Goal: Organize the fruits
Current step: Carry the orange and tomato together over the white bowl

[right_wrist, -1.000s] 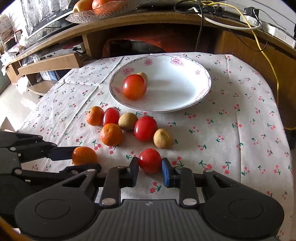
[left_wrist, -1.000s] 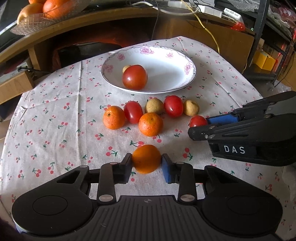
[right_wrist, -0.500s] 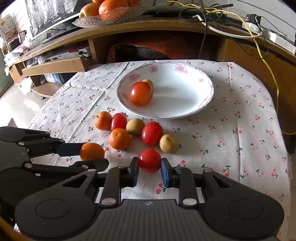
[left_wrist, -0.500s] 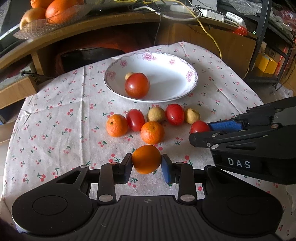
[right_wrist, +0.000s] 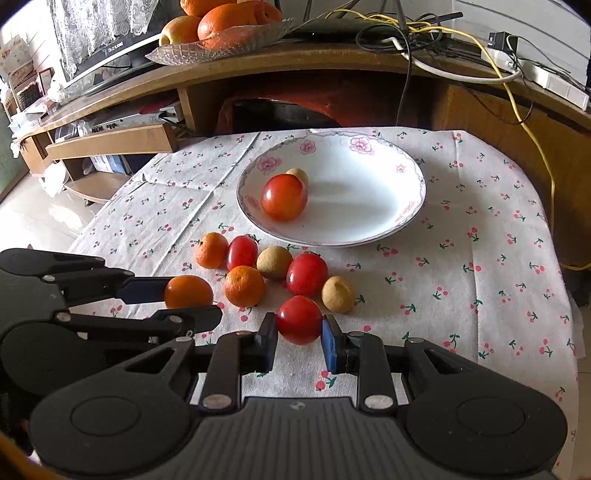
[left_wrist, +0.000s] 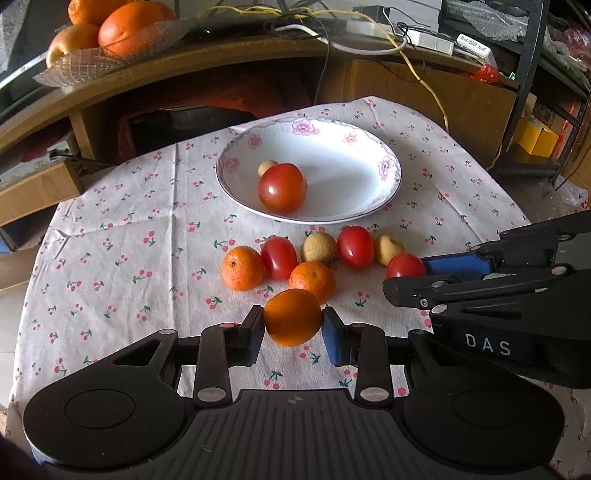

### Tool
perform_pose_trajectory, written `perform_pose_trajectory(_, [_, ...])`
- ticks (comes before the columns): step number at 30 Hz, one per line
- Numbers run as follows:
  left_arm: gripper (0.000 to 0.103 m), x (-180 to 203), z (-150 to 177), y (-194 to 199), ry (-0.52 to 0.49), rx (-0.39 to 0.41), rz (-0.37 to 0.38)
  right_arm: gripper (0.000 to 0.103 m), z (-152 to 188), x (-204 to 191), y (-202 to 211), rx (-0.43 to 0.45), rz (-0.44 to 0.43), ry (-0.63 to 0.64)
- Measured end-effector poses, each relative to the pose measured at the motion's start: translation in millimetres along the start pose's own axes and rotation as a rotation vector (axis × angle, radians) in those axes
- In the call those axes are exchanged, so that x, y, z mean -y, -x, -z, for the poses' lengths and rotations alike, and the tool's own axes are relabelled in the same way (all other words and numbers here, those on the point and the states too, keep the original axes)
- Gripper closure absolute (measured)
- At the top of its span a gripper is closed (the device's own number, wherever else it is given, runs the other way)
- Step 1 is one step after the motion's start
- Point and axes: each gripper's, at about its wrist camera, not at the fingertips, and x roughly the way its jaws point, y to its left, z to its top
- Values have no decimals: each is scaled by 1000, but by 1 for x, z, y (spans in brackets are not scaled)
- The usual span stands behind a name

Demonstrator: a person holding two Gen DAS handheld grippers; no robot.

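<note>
Left tongs: the left tongs (left_wrist: 292, 330) pinch a round orange mandarin (left_wrist: 292, 316) between a black pad and a blue pad, and it appears raised a little above the cloth.
Right tongs: the right tongs (right_wrist: 299, 338) pinch a small round red tomato (right_wrist: 299, 319) in the same manner.
Direction to goal: the white shallow bowl with pink flowers on its rim (left_wrist: 384, 162) lies straight ahead of both tongs, beyond the row of loose fruits.
Nearer side: I judge both about equally far; the right tongs face the empty half of the bowl more directly.
Bowl content: one large red tomato (left_wrist: 282, 188) and a small tan fruit (left_wrist: 266, 168) touching behind it, both in the left half.
Loose fruits: two mandarins, two red tomatoes and two tan fruits stand close together between the tongs and the bowl.
Worktop: a white cloth with a cherry print (left_wrist: 122, 236), soft and wrinkled.
Room: a wooden shelf (right_wrist: 332, 62) behind carries cables and a glass dish of oranges (right_wrist: 221, 29).
</note>
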Motion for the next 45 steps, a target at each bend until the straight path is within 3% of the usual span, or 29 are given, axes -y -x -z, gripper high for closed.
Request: perform_pose_trajectory(45, [63,-9,-49,-6,-2,76,-28,76,-42,15,-1,97,32,-89])
